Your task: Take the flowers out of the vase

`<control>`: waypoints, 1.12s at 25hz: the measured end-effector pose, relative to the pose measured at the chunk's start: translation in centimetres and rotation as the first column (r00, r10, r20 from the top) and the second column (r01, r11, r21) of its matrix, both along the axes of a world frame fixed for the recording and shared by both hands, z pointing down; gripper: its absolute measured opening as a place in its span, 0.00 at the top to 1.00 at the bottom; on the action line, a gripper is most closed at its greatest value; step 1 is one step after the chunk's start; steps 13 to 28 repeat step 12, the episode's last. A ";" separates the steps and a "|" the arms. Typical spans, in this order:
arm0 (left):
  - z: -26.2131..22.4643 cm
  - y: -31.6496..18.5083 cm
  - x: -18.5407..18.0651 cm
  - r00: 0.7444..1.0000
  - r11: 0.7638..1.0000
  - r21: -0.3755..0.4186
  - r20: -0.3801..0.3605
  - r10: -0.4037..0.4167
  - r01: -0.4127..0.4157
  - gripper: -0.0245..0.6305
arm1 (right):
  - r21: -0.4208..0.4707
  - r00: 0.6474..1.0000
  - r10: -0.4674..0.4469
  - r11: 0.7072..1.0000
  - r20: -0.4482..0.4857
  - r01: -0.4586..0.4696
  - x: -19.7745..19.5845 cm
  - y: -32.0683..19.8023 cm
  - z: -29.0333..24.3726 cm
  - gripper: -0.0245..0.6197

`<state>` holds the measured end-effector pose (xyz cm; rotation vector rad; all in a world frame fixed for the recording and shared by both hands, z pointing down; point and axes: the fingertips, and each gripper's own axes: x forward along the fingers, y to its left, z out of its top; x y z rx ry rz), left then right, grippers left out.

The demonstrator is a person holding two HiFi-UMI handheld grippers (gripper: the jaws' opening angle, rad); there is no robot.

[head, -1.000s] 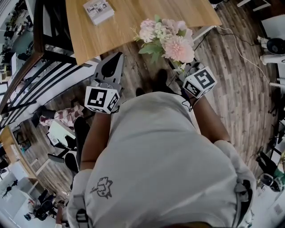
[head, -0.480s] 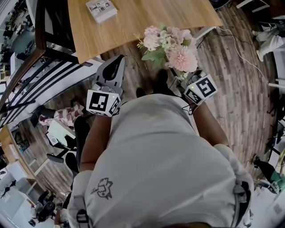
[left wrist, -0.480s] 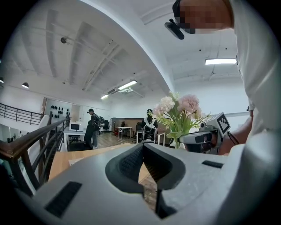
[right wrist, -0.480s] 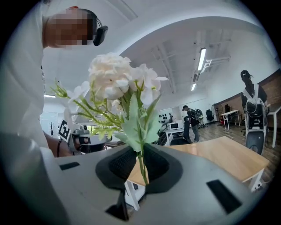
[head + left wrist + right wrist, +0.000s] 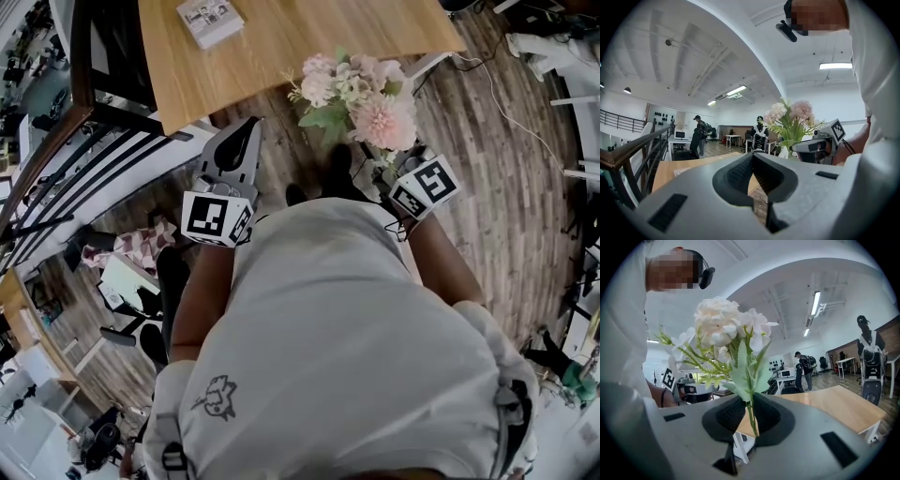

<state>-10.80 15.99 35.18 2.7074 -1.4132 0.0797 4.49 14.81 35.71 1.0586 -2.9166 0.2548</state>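
Note:
A bunch of pink and white flowers with green leaves hangs in the air just off the near edge of the wooden table. My right gripper is shut on its thin green stem, and the blooms stand upright above the jaws. My left gripper is held level to the left of the bunch, jaws shut with nothing in them. From the left gripper view the flowers and my right gripper show off to the right. No vase shows clearly.
A small printed box lies on the table's far left. A dark metal railing runs along the left. Wood flooring spreads below, with cables and a person's legs at the far right. People stand among desks in the room beyond.
Both grippers and the bunch keep about the same place. At the right edge of the head view a person has walked toward the top of the picture.

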 end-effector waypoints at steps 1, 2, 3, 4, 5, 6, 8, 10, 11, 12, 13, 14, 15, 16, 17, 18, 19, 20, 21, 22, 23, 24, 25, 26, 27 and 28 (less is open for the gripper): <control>0.1 0.0 0.1 1.000 1.000 0.001 0.001 0.001 -0.001 0.96 | -0.001 1.000 -0.003 1.000 0.001 0.003 0.0 0.1 0.1 0.87; 0.2 -0.1 0.2 1.000 1.000 0.000 0.001 0.002 -0.002 0.96 | -0.002 1.000 -0.004 1.000 0.003 0.004 0.0 0.0 0.2 0.87; 0.1 -0.2 0.3 1.000 1.000 0.000 0.000 0.004 -0.004 0.96 | -0.003 1.000 -0.005 1.000 0.004 0.005 0.1 -0.1 0.1 0.87; 0.0 -0.3 0.5 1.000 1.000 -0.001 0.000 0.006 -0.006 0.96 | -0.003 1.000 -0.005 1.000 0.005 0.005 0.1 -0.2 0.0 0.87; 0.0 -0.4 0.6 1.000 1.000 -0.001 0.001 0.009 -0.009 0.96 | -0.003 1.000 -0.006 1.000 0.005 0.006 0.1 -0.3 -0.1 0.87; 0.0 -0.4 0.7 1.000 1.000 -0.003 0.003 0.012 -0.012 0.96 | -0.003 1.000 -0.007 1.000 0.005 0.007 0.1 -0.3 -0.1 0.87; 0.3 -0.4 0.7 1.000 1.000 -0.005 0.007 0.014 -0.014 0.96 | -0.007 1.000 -0.008 1.000 0.009 0.008 0.1 -0.3 0.1 0.87; 0.6 -0.2 0.8 1.000 1.000 -0.006 0.008 0.013 -0.013 0.96 | -0.011 1.000 -0.008 1.000 0.019 0.009 0.2 -0.2 0.4 0.87; 0.7 -0.2 0.8 1.000 1.000 -0.006 0.009 0.012 -0.012 0.96 | -0.012 1.000 -0.008 1.000 0.023 0.009 0.2 -0.2 0.5 0.87; 0.8 -0.1 0.8 1.000 1.000 -0.005 0.009 0.012 -0.012 0.96 | -0.012 1.000 -0.008 1.000 0.027 0.009 0.3 -0.2 0.6 0.87; 0.8 -0.1 0.8 1.000 1.000 -0.005 0.009 0.012 -0.012 0.96 | -0.012 1.000 -0.008 1.000 0.027 0.009 0.3 -0.2 0.6 0.87; 0.8 -0.1 0.8 1.000 1.000 -0.005 0.009 0.012 -0.012 0.96 | -0.012 1.000 -0.008 1.000 0.027 0.009 0.3 -0.2 0.6 0.87; 0.8 -0.1 0.8 1.000 1.000 -0.005 0.009 0.012 -0.012 0.96 | -0.012 1.000 -0.008 1.000 0.027 0.009 0.3 -0.2 0.6 0.87; 0.8 -0.1 0.8 1.000 1.000 -0.005 0.009 0.012 -0.012 0.96 | -0.012 1.000 -0.008 1.000 0.027 0.009 0.3 -0.2 0.6 0.87; 0.8 -0.1 0.8 1.000 1.000 -0.005 0.009 0.012 -0.012 0.96 | -0.012 1.000 -0.008 1.000 0.027 0.009 0.3 -0.2 0.6 0.87; 0.8 -0.1 0.8 1.000 1.000 -0.005 0.009 0.012 -0.012 0.96 | -0.012 1.000 -0.008 1.000 0.027 0.009 0.3 -0.2 0.6 0.87; 0.8 -0.1 0.8 1.000 1.000 -0.005 0.009 0.012 -0.012 0.96 | -0.012 1.000 -0.008 1.000 0.027 0.009 0.3 -0.2 0.6 0.87; 0.8 -0.1 0.8 1.000 1.000 -0.005 0.009 0.012 -0.012 0.96 | -0.012 1.000 -0.008 1.000 0.027 0.009 0.3 -0.2 0.6 0.87; 0.8 -0.1 0.8 1.000 1.000 -0.005 0.009 0.012 -0.012 0.96 | -0.012 1.000 -0.008 1.000 0.027 0.009 0.3 -0.2 0.6 0.87; 0.8 -0.1 0.8 1.000 1.000 -0.005 0.009 0.012 -0.012 0.96 | -0.012 1.000 -0.008 1.000 0.027 0.009 0.3 -0.2 0.6 0.87; 0.8 -0.1 0.8 1.000 1.000 -0.005 0.009 0.012 -0.012 0.96 | -0.012 1.000 -0.008 1.000 0.027 0.009 0.3 -0.2 0.6 0.87; 0.8 -0.1 0.8 1.000 1.000 -0.005 0.009 0.012 -0.012 0.96 | -0.012 1.000 -0.008 1.000 0.027 0.009 0.3 -0.2 0.6 0.87; 0.8 -0.1 0.8 1.000 1.000 -0.005 0.009 0.012 -0.012 0.96 | -0.012 1.000 -0.008 1.000 0.027 0.009 0.3 -0.2 0.6 0.87; 0.8 -0.1 0.8 1.000 1.000 -0.005 0.009 0.012 -0.012 0.96 | -0.012 1.000 -0.008 1.000 0.027 0.009 0.3 -0.2 0.6 0.87; 0.8 -0.1 0.8 1.000 1.000 -0.005 0.009 0.012 -0.012 0.96 | -0.012 1.000 -0.008 1.000 0.027 0.009 0.3 -0.2 0.6 0.87; 0.8 -0.1 0.8 1.000 1.000 -0.005 0.009 0.012 -0.012 0.96 | -0.012 1.000 -0.008 1.000 0.027 0.009 0.3 -0.2 0.6 0.87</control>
